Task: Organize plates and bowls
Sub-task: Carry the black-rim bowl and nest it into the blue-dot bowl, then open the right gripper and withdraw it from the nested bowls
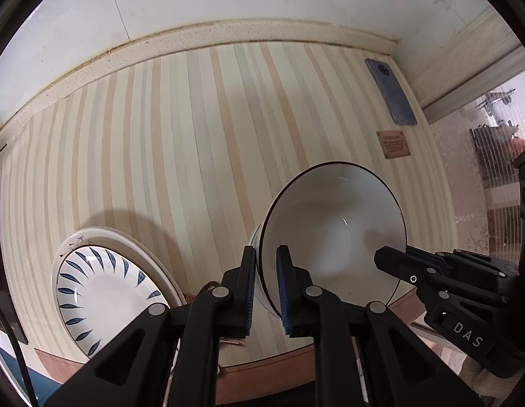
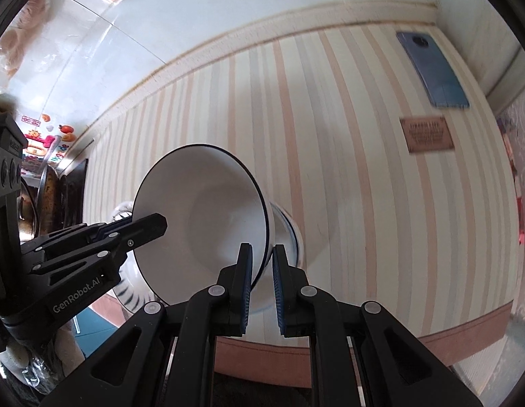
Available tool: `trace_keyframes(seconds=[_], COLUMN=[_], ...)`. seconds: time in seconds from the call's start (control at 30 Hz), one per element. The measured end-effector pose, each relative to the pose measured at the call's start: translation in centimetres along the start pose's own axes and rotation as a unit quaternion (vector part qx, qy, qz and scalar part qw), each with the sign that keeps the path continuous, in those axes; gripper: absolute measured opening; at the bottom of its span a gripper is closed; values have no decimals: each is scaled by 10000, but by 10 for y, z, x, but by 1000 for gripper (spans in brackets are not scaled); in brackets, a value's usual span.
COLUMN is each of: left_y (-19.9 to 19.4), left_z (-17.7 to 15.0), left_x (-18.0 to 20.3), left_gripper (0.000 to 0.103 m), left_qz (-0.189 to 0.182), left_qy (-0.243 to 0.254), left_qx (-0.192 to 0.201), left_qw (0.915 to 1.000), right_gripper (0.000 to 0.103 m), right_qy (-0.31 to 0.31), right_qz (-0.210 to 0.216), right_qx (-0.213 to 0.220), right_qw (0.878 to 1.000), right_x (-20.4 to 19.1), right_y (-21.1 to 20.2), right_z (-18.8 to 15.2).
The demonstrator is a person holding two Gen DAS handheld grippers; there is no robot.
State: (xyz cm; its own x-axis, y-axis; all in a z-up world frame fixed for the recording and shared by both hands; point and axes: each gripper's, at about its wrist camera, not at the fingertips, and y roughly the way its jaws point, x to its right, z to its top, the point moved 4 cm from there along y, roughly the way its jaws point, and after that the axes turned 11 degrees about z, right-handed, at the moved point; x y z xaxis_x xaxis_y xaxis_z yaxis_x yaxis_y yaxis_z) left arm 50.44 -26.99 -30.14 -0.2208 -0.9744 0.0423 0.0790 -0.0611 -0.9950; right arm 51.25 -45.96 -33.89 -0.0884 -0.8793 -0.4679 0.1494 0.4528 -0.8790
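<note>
A white bowl [image 1: 333,224] with a thin dark rim hangs tilted above the striped table mat [image 1: 194,135]. My left gripper [image 1: 266,271] is shut on its left rim, one pad inside and one outside. My right gripper [image 1: 391,257] clamps the opposite rim. In the right wrist view the same bowl [image 2: 201,217] has my right gripper [image 2: 262,261] shut on its near rim, and my left gripper [image 2: 154,225] reaches in from the left. A plate with blue leaf marks [image 1: 103,291] lies on a larger cream plate [image 1: 127,240] at the lower left.
A blue phone [image 1: 391,93] lies at the mat's far right corner, with a small brown label [image 1: 393,144] nearer. A raised speckled ledge [image 1: 228,30] and white wall bound the far side. The mat's brown front border [image 2: 466,335] marks the near edge.
</note>
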Motion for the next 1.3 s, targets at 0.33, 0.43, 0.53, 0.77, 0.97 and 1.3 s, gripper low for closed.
trace_keyframes(seconds=[0.33,0.43,0.53,0.77,0.97,1.3], left_y=[23,27,27,28,26,-28], left_z=[-8,-9,-7,-7,-9,-26], left_x=[6,7,8,9,8,-3], left_gripper=[10,10,10,10,11,11], left_qz=[217,254,272,299,332,283], left_qy=[187,210,215,228,264,258], left_qx=[-212,-253,-250,-271,-258,209], left_qw=[9994,9991,9991,9989,9988,9990], right_gripper=[13,13,13,14,14,14], right_qy=[166,184,170,223,356,132], right_qz=[-7,-10,-24,-20,8,-130], right_qx=[-240,-288,-309,-378,-384,-62], right_qw=[9996,9994,9994,9990,9986,9998], right_x=[17,19,20,20,23,1], right_y=[23,26,27,29,29,-1], right_z=[-17,-18,-17,-15,-15,-25])
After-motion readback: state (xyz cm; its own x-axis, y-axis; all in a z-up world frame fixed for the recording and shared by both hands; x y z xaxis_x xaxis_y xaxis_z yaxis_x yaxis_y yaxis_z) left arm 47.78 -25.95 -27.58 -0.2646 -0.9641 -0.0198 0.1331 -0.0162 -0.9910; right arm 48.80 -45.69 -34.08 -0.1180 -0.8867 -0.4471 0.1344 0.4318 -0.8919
